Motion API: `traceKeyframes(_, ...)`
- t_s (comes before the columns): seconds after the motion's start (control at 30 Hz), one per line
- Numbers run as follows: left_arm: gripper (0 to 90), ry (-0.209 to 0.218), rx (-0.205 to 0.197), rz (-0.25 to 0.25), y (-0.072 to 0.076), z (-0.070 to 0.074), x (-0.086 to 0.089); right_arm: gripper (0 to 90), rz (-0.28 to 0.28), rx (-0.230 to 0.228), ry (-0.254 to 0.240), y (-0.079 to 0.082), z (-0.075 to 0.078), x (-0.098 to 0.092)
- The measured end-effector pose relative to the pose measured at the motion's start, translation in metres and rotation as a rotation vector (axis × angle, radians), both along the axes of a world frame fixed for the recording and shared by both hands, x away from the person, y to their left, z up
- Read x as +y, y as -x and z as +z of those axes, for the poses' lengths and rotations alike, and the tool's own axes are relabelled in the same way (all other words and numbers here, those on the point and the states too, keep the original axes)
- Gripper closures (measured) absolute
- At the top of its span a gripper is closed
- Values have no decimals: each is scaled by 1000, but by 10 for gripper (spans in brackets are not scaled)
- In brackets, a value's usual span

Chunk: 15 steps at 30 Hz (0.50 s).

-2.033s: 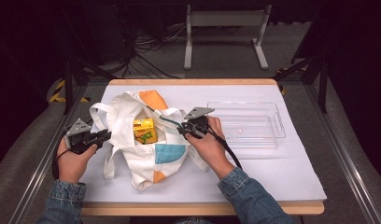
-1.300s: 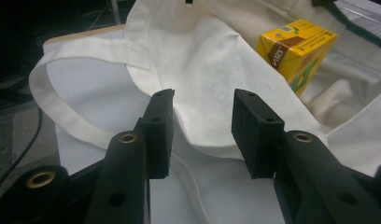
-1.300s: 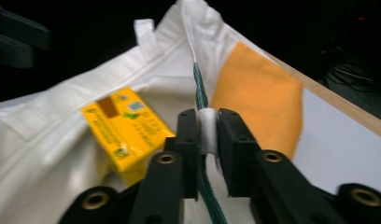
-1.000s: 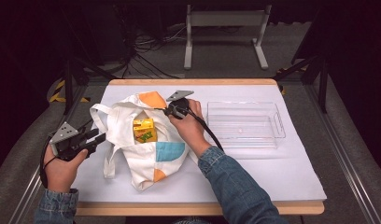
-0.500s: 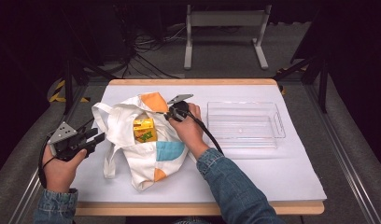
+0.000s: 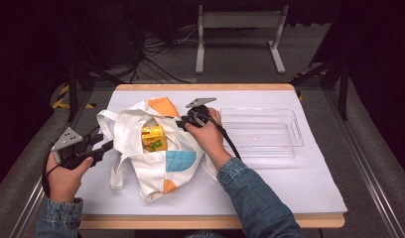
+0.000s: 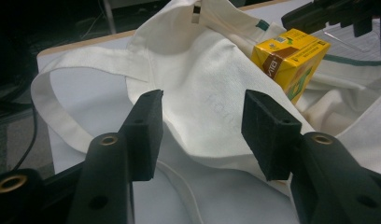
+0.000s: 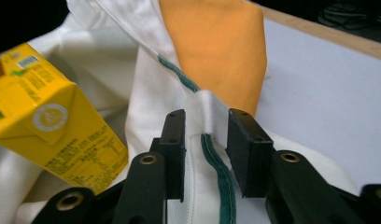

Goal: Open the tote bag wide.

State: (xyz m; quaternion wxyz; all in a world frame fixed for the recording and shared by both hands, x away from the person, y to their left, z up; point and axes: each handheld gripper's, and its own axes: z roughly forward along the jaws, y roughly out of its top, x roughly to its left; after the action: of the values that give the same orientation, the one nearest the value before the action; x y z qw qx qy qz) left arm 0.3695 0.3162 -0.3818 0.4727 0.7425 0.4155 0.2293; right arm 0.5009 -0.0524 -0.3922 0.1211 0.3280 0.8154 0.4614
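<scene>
Both forearms wear blue denim sleeves with stitched cuffs. Each gripper, the left gripper (image 6: 99, 148) and the right gripper (image 6: 183, 121), is matte black with a grey three-cornered plate on top, brass-ringed screw holes along its jaws, square black pads and a trailing black cable.

The yellow carton (image 7: 291, 58) in the mouth of the white bag (image 7: 212, 93) carries the only print. In the left gripper view a brown band on its side bears pale letters that look like "Vita", tilted and not sharp. A small barcode panel sits on its top near the far corner. In the right gripper view the carton (image 8: 53, 126) shows a round white emblem, a barcode and blocks of fine print, all too small to read.
</scene>
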Motion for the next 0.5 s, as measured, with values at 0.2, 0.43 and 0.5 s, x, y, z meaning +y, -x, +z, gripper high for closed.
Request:
traceKeyframes(0.2, 439, 10, 5, -11, -1, 3, 3, 611, 36, -37, -58, 6, 20, -12)
traceKeyframes(0.43, 416, 32, 12, -25, -1, 5, 4, 574, 104, -89, -96, 14, 40, -28)
traceKeyframes(0.5, 410, 37, 11, -30, -2, 6, 4, 560, 123, -94, -104, 16, 45, -30)
